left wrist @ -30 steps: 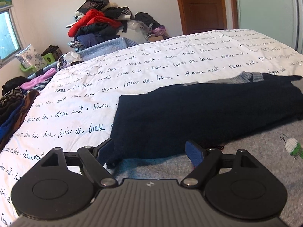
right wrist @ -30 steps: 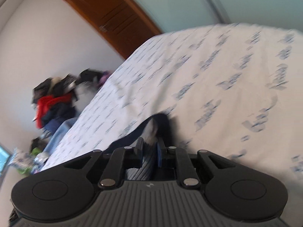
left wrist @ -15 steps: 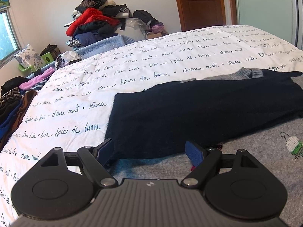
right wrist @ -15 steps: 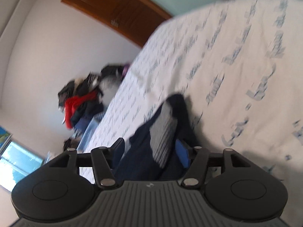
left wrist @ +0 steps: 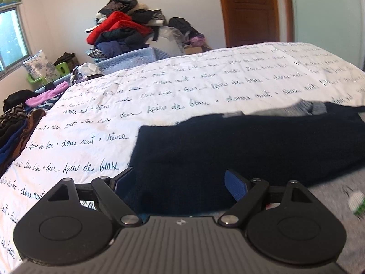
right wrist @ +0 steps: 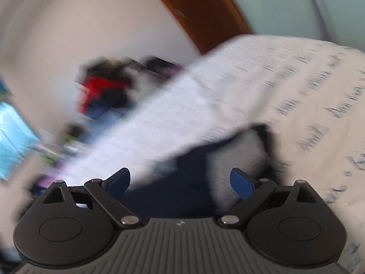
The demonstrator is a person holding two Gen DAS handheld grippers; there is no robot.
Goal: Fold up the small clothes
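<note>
Left gripper (left wrist: 180, 180): jaws wide apart, nothing clamped, low over the near edge of the dark sweater (left wrist: 239, 146). Right gripper (right wrist: 180, 180): jaws have just been opening, now wide apart; the sweater's grey cuff (right wrist: 237, 159) lies between the fingers, not pinched. View is blurred.

Sweater lies flat on the bed cover (left wrist: 159, 100), white w/ handwriting print, dark panel folded across a grey part (left wrist: 330, 205) nearer the camera. Grey cuff at far right edge.

Beyond bed: pile of clothes (left wrist: 123, 32) against the wall, red item on top. Left edge: more clothes (left wrist: 20, 123) in a row beside the bed. Wooden door (left wrist: 248, 9) at back right, window (left wrist: 11, 36) at left.
</note>
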